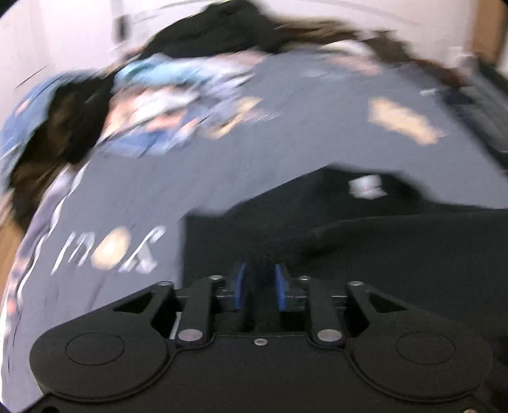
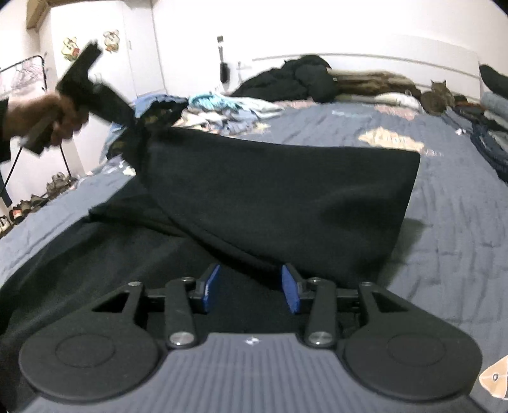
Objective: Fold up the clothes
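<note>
Your left gripper point(image 2: 135, 122), at ten o'clock in the right wrist view, pinches a bunched corner of the black garment point(image 2: 279, 190) and lifts it off the blue-grey bedspread point(image 2: 451, 222). Toward the centre the cloth drapes down. At six o'clock your right gripper point(image 2: 250, 287) hangs spread wide, holding nothing.

We get two wrist fisheyes. Left view sits low and close over the black garment point(image 1: 365, 235), facing across the bed point(image 1: 285, 127), blurred. Right view sits low too, facing up the bed toward the wall point(image 2: 317, 28). Both share garment, bed and clothes pile point(image 2: 228, 108).
</note>
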Available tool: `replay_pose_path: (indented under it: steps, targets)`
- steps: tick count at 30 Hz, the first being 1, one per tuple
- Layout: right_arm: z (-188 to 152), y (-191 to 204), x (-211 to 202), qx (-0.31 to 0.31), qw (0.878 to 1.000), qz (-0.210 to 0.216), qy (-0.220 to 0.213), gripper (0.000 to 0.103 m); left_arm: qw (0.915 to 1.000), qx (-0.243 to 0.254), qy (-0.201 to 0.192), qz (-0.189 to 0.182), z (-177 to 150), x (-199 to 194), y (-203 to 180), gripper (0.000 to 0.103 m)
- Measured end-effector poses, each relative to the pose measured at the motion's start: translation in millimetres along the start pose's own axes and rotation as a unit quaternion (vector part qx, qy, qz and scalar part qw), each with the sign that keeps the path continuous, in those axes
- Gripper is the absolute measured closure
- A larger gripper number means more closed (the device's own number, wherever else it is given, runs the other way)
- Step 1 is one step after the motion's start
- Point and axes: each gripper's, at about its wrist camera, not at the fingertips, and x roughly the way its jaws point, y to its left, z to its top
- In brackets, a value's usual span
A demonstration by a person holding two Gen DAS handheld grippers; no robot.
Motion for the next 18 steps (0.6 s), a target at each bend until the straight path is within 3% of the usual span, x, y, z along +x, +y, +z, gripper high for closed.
replay_pose_path:
  steps: [3, 5, 8, 10, 13, 16, 18]
  targets:
    - [-1, -3, 1, 0.001, 1.0, -0.008, 0.007, 0.06, 0.9992, -0.039, 0.005, 0.01, -27, 15, 21, 0.06]
    - [1, -6, -2, 0.006, 1.0, -0.014, -0.002, 0.06, 0.9979, -0.064, 0.004, 0.011, -44, 22, 34, 0.056]
    - [6, -12, -10, 0.017, 0.999, -0.029, -0.024, 0.06, 0.9962, -0.079, -0.029, -0.022, -55, 8, 39, 0.052]
    - [9, -12, -15, 0.012, 0.998, -0.046, -0.046, 0.06, 0.9943, -0.096, -0.016, -0.043, -50, 15, 33, 0.046]
    - [8, -9, -10, -0.017, 0.996, -0.082, -0.038, 0.06, 0.9854, -0.149, 0.003, -0.083, -60, 29, 24, 0.046]
    - [-1, -4, 6, -0.062, 0.993, -0.104, -0.006, 0.058, 0.9696, -0.2, 0.0, -0.141, -76, 34, 10, 0.047]
    - [-9, 1, 17, -0.1, 0.987, -0.128, 0.012, 0.057, 0.967, -0.2, -0.003, -0.158, -83, 34, -9, 0.047]
